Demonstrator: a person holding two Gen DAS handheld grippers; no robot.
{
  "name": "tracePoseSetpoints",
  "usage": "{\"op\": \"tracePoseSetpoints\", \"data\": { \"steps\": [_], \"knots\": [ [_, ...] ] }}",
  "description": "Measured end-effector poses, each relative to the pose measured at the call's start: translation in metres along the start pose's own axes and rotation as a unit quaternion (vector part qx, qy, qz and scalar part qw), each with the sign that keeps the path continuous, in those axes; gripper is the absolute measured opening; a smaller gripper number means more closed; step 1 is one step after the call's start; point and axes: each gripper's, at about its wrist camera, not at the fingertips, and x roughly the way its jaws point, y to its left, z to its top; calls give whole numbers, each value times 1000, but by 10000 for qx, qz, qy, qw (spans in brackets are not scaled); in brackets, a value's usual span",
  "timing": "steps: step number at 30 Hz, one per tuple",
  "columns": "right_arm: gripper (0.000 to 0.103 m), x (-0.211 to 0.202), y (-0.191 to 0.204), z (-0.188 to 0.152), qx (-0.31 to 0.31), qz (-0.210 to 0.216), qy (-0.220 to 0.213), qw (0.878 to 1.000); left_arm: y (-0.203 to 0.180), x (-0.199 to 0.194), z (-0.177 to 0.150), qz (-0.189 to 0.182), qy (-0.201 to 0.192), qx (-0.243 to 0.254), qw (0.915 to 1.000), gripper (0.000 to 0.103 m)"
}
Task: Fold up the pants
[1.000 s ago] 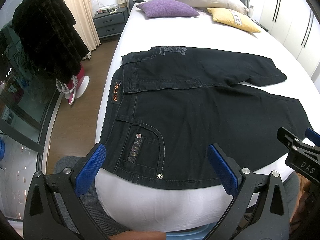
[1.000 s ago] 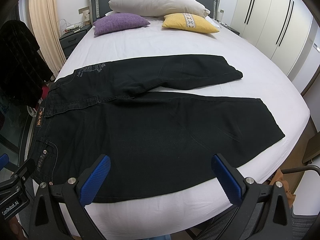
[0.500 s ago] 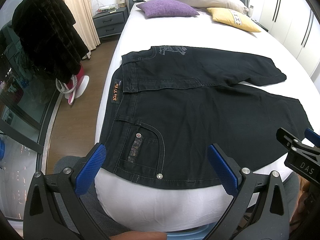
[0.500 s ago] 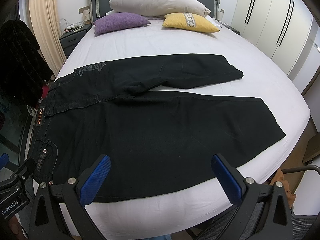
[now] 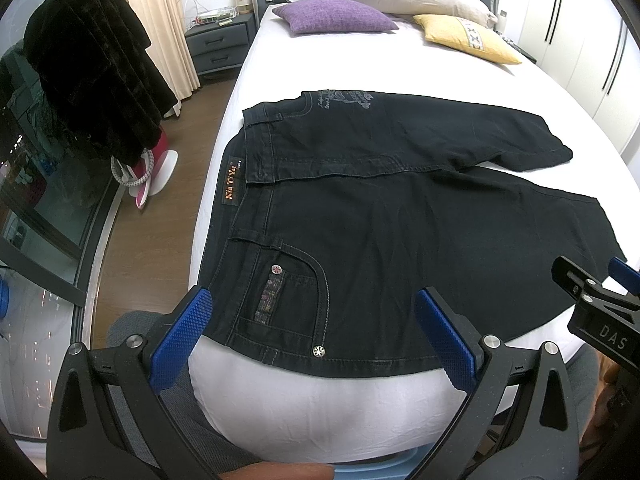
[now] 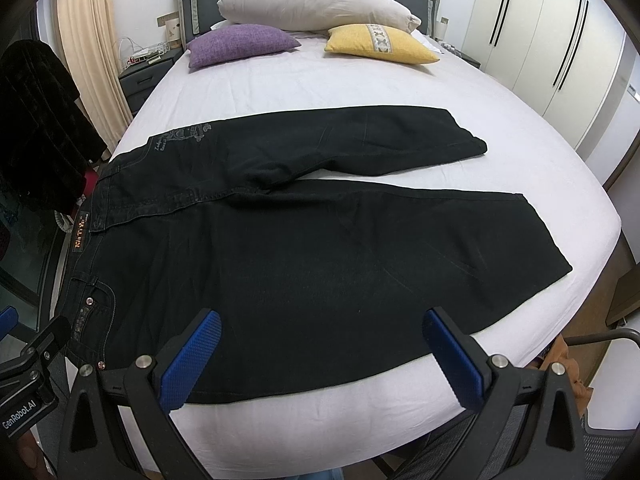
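Observation:
Black denim pants [image 5: 400,216] lie flat on the white bed [image 5: 320,400], waistband to the left, both legs spread to the right; they also show in the right wrist view [image 6: 320,248]. My left gripper [image 5: 316,332] is open and empty, just above the near edge by the back pocket [image 5: 288,296]. My right gripper [image 6: 320,352] is open and empty, above the near leg's lower edge. The right gripper's side shows in the left wrist view [image 5: 596,312]. The left gripper's side shows in the right wrist view [image 6: 28,368].
A purple cushion [image 6: 240,44], a yellow cushion [image 6: 380,44] and a large white pillow [image 6: 312,0] lie at the headboard. A dark coat [image 5: 88,72] hangs left of the bed. A nightstand [image 5: 220,44] stands beyond it. White wardrobes [image 6: 560,48] line the right.
Both grippers have drifted very slightly; the pants have not moved. Both stay open.

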Motion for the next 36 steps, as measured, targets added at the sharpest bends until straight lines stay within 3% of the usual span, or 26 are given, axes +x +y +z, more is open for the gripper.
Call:
{"op": "tracePoseSetpoints", "data": {
  "steps": [36],
  "knots": [
    [103, 5, 2, -5, -19, 29, 54, 10000, -2, 7, -3, -32, 84, 1, 10000, 103]
  ]
}}
